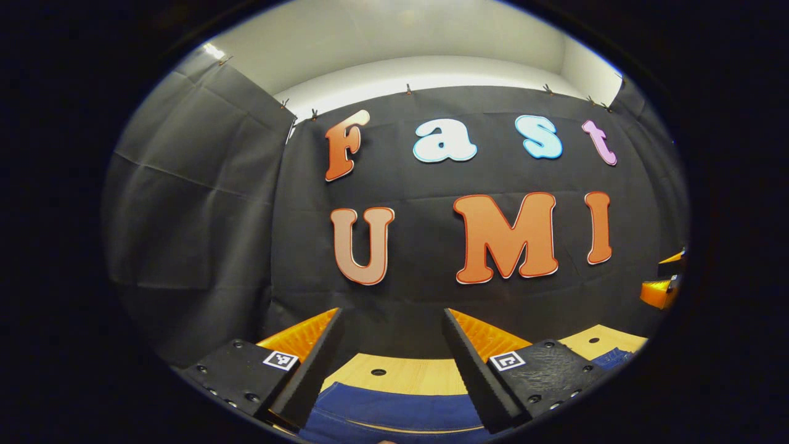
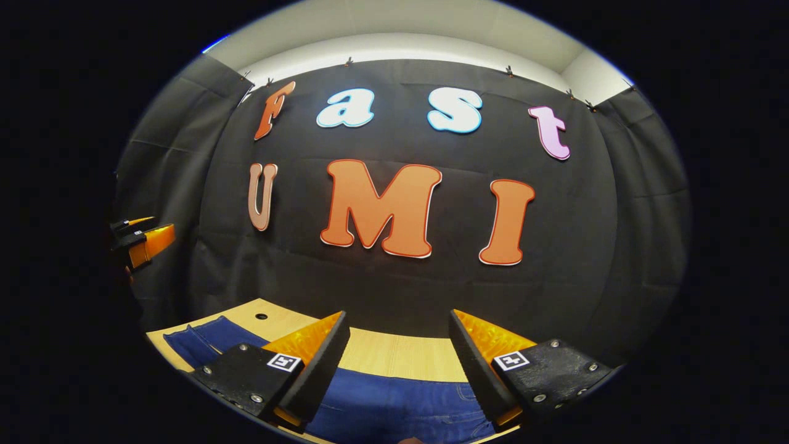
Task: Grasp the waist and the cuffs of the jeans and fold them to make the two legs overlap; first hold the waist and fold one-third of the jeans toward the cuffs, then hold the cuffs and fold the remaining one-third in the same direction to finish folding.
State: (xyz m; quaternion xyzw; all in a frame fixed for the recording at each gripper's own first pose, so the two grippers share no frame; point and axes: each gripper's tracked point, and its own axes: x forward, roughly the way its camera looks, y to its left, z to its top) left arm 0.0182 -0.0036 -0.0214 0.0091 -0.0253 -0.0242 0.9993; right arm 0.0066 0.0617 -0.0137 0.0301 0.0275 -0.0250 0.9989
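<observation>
Right now my left hand-held gripper (image 1: 389,336) hangs above the worktop (image 1: 407,373) with its fingers spread wide and nothing between them; in the left gripper view the jeans (image 1: 394,410) lie flat at 6 o'clock, just below the fingertips. My right hand-held gripper (image 2: 397,339) is likewise wide apart and holds nothing, with the blue denim stretching from 8 o'clock to 6 o'clock beneath it in the right gripper view.

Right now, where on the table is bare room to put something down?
Bare wood lies along the table between the jeans and the cloth wall, also in the left gripper view. The near side is crowded by jeans.
</observation>
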